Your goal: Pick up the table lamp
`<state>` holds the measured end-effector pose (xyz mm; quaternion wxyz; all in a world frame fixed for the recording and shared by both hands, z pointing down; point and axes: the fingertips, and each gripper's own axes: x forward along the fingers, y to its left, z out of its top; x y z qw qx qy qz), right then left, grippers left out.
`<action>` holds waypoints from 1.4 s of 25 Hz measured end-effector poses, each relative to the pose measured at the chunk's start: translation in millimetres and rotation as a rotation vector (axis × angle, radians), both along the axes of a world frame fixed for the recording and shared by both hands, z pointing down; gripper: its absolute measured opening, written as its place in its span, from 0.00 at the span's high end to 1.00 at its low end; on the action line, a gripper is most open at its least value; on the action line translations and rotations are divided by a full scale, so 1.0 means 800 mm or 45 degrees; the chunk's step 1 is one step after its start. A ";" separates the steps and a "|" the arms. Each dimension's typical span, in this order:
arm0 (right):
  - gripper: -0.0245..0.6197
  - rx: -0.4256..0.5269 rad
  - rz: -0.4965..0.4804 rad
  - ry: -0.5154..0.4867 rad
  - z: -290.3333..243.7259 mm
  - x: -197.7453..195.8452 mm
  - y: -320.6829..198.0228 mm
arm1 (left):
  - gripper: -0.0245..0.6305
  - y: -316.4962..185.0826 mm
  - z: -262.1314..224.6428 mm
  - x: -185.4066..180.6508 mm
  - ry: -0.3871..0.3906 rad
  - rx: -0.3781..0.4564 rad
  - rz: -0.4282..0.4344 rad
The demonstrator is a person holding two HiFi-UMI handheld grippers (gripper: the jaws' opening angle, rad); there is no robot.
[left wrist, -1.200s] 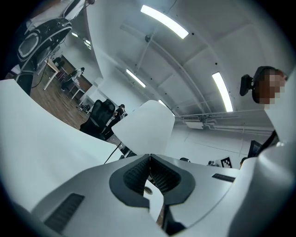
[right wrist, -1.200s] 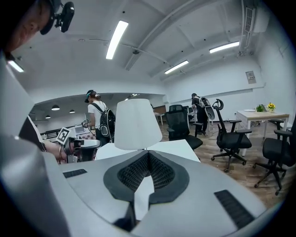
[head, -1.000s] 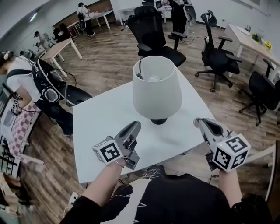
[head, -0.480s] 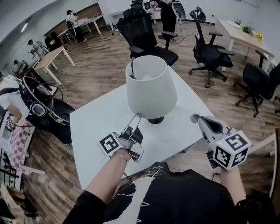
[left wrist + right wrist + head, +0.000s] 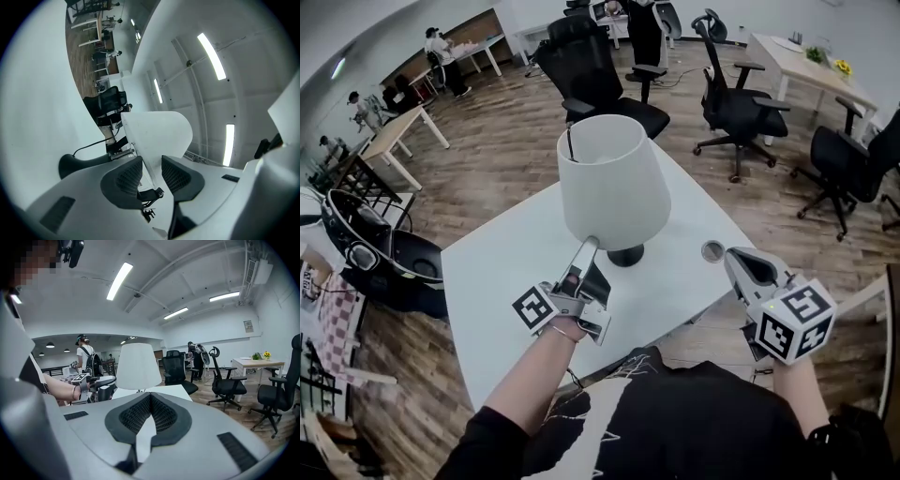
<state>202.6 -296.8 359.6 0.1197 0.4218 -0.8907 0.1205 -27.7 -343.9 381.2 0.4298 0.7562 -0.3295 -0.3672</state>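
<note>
A white table lamp (image 5: 611, 183) with a cone shade and a black base (image 5: 625, 255) stands on the white table (image 5: 506, 272). My left gripper (image 5: 586, 247) reaches up to the shade's lower rim, rolled on its side. In the left gripper view the shade's (image 5: 159, 133) thin wall runs between the jaws of the left gripper (image 5: 151, 164). These jaws are closing, and a gap still shows beside the wall. My right gripper (image 5: 734, 260) hovers shut and empty at the table's right edge, and its own view (image 5: 150, 416) faces the lamp (image 5: 138, 365).
A small grey disc (image 5: 712, 250) lies on the table beside the right gripper. Black office chairs (image 5: 600, 75) stand behind the table and to the right (image 5: 736, 103). More tables and people are farther back; a black seat (image 5: 384, 262) is at the left.
My left gripper has moved forward and up to the shade's rim, rolled onto its side, and opened its jaws around the rim. The right gripper has stayed put.
</note>
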 end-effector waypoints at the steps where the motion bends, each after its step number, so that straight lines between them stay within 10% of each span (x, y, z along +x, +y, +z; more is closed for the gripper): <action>1: 0.94 -0.001 0.005 0.000 -0.003 0.003 -0.005 | 0.76 -0.006 -0.004 0.003 0.018 0.005 0.003; 11: 0.94 -0.004 0.042 -0.008 -0.001 0.027 -0.023 | 0.86 -0.035 -0.014 0.015 0.185 0.039 -0.029; 35: 0.94 -0.038 -0.035 -0.091 0.032 -0.002 -0.037 | 0.90 -0.069 -0.024 0.017 0.205 0.043 -0.080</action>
